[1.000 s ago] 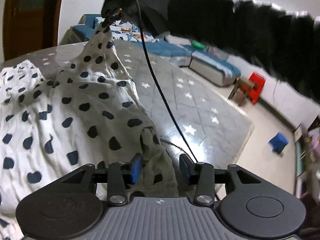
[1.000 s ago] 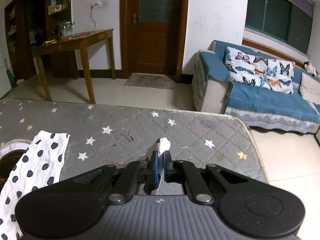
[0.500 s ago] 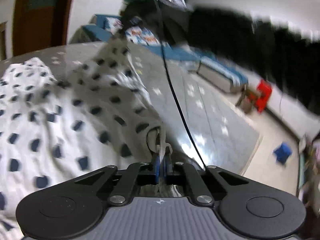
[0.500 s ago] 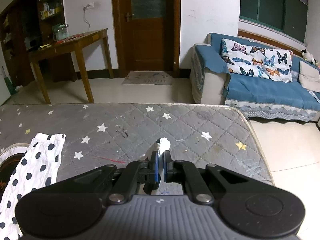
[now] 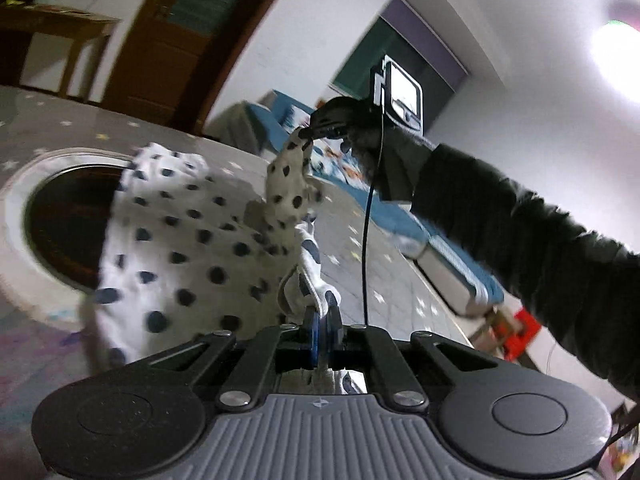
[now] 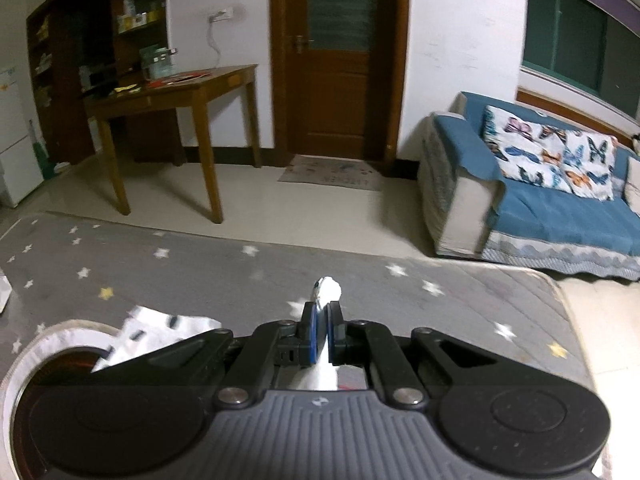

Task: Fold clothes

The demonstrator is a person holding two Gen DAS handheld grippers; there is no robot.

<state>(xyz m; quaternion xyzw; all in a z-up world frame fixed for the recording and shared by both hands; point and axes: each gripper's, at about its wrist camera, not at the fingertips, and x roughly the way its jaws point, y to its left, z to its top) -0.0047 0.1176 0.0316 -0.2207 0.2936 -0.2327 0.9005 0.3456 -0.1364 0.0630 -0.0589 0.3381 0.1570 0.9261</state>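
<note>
Your left claw [image 5: 322,312] is clenched on a corner of the dotted cloth [image 5: 192,236], close to the camera. Farther out, your right claw [image 5: 308,133] pinches another corner, and the cloth hangs between them above the grey starred mattress [image 6: 248,272]. You are at the lifting step, I think. Next, pull the edge tight and lay it flat for folding.

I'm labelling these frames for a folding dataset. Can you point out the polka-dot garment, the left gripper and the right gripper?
polka-dot garment [image 5: 192,240]: left wrist view, on its spotted middle panel.
left gripper [image 5: 322,314]: left wrist view, between its fingertips, shut on a garment edge.
right gripper [image 6: 321,314]: right wrist view, between its fingertips, pinching white cloth.
</note>
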